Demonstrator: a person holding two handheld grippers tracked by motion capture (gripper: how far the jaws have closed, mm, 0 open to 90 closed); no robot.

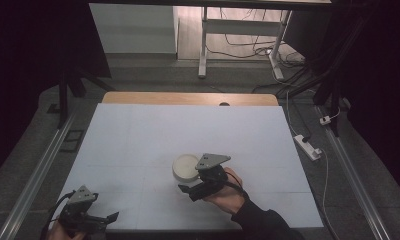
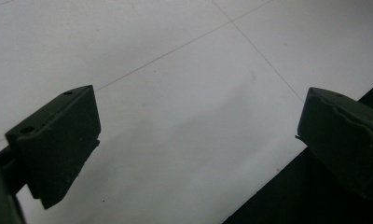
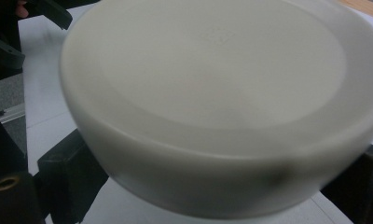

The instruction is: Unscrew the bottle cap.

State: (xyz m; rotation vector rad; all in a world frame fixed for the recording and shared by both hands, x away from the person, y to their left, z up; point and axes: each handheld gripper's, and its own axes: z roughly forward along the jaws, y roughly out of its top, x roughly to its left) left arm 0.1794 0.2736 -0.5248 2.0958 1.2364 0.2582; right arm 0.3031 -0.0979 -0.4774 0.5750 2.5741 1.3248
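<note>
High view overlooks table; gripper views close.

A round white bowl sits just right of centre in the lower half of the high view, on the pale worktop. It is shallow and wide, with a thick, smooth rim and plain matte sides, and it stands upright with its opening facing up. In the right gripper view the bowl spans nearly the whole frame, slightly blurred, its inside bare and flat-bottomed, with a faint square mark near the upper middle.
</note>
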